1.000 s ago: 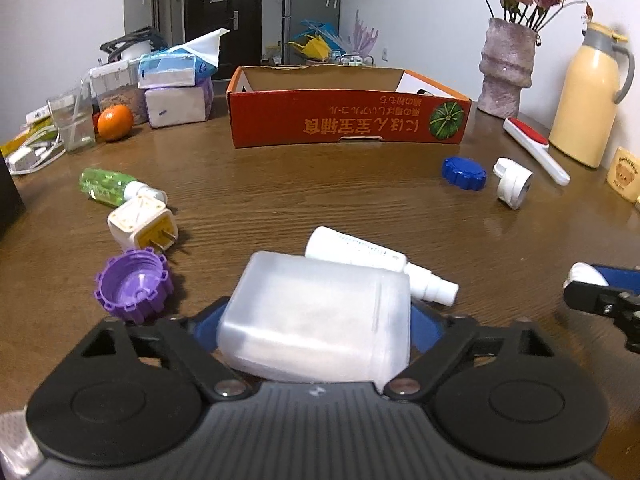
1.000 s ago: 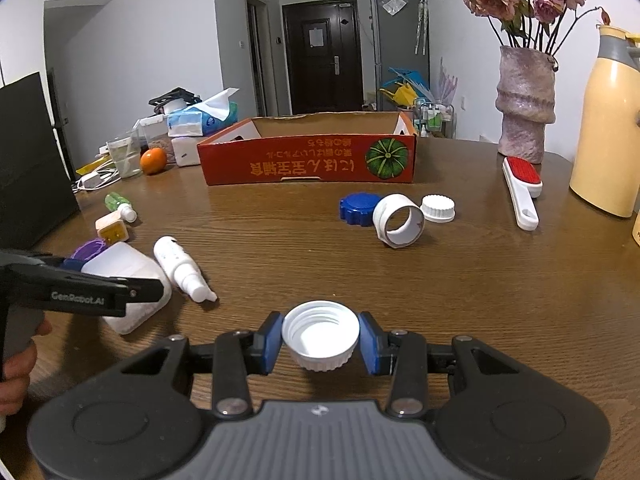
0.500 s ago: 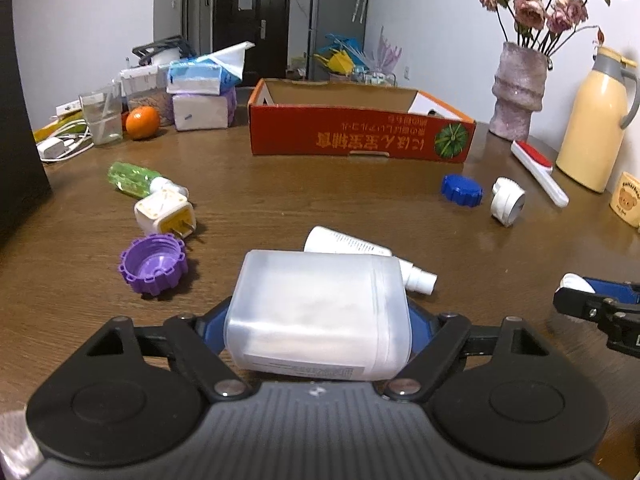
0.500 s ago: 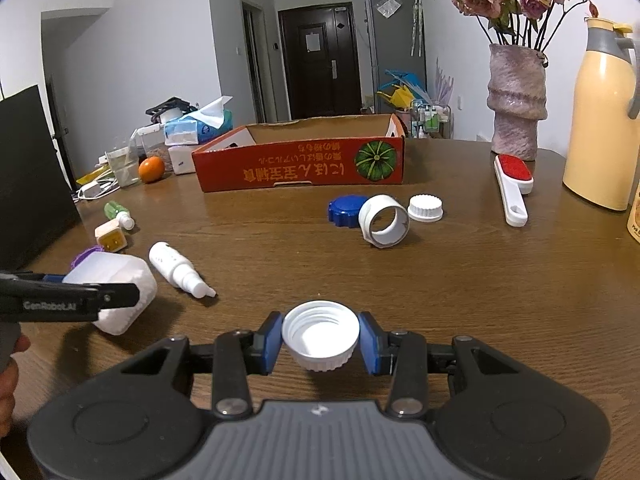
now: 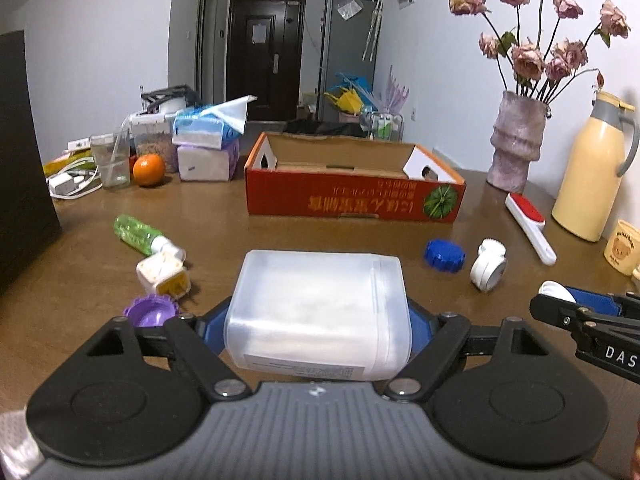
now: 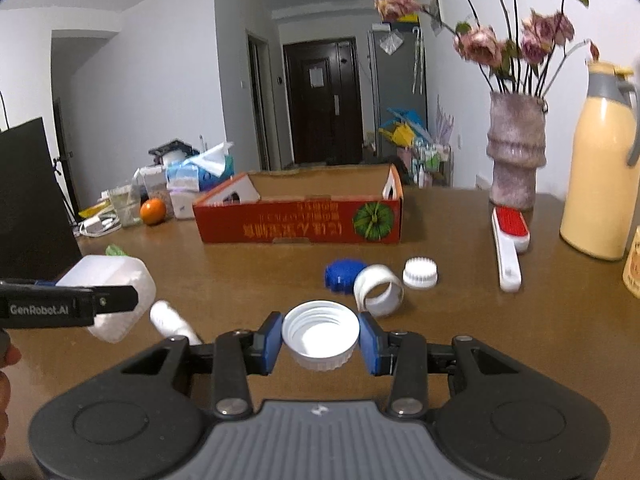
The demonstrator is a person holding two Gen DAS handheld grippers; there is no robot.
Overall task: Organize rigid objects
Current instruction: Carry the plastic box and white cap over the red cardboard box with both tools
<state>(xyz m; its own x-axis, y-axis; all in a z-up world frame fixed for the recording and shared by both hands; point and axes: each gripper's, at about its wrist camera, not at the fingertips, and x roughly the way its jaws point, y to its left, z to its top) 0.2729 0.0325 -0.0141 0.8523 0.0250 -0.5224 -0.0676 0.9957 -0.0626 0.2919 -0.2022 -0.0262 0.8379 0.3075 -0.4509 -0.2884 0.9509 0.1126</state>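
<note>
From my left wrist camera, the left gripper (image 5: 318, 320) is clamped on the white plastic jar (image 5: 320, 312), which has come up off the wooden table (image 5: 320, 236) since a second ago; the spray bottle that showed behind it is now hidden. That clears it for carrying to the red cardboard box (image 5: 352, 196) straight ahead. The purple cap (image 5: 150, 315), plug adapter (image 5: 164, 278) and green bottle (image 5: 140, 234) lie off to the left, out of my path.

From my right wrist camera, the right gripper (image 6: 320, 340) grips the white lid (image 6: 320, 338), likewise raised. A blue cap (image 6: 340, 274), white ring (image 6: 378, 290) and small white cap (image 6: 420, 273) sit between it and the box.
</note>
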